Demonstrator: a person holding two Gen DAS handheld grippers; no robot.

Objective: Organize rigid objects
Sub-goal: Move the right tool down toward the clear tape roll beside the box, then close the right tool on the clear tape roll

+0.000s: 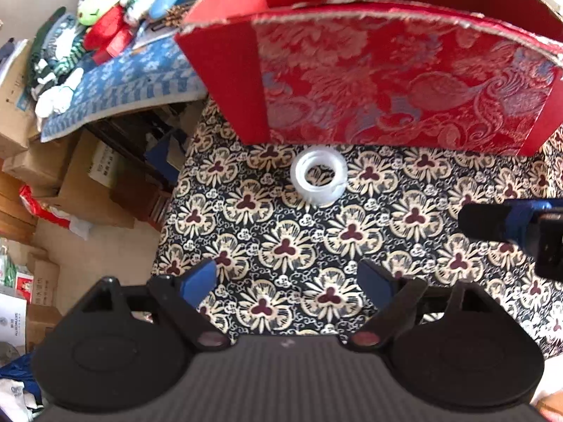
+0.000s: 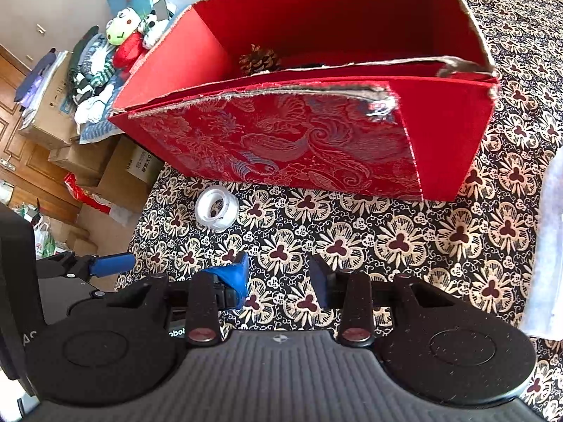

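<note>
A clear plastic tape roll (image 1: 320, 176) (image 2: 216, 209) lies flat on the flower-patterned cloth (image 1: 274, 242), just in front of a red brocade box (image 1: 387, 81) (image 2: 299, 140). The box is open on top, and a pine cone (image 2: 258, 59) lies inside it. My left gripper (image 1: 288, 281) hangs open over the cloth, short of the roll, with nothing between its blue pads. My right gripper (image 2: 279, 279) is to the right of the roll, with a narrower gap that is also empty. One blue finger (image 2: 112, 263) of the left gripper shows at the left of the right wrist view.
The cloth-covered surface ends at the left, with cardboard boxes (image 1: 88, 183) stacked on the floor below. Plush toys (image 1: 102, 17) and folded cloths sit on a blue patterned mat (image 1: 133, 81) behind. Something white (image 2: 547, 246) lies at the right edge.
</note>
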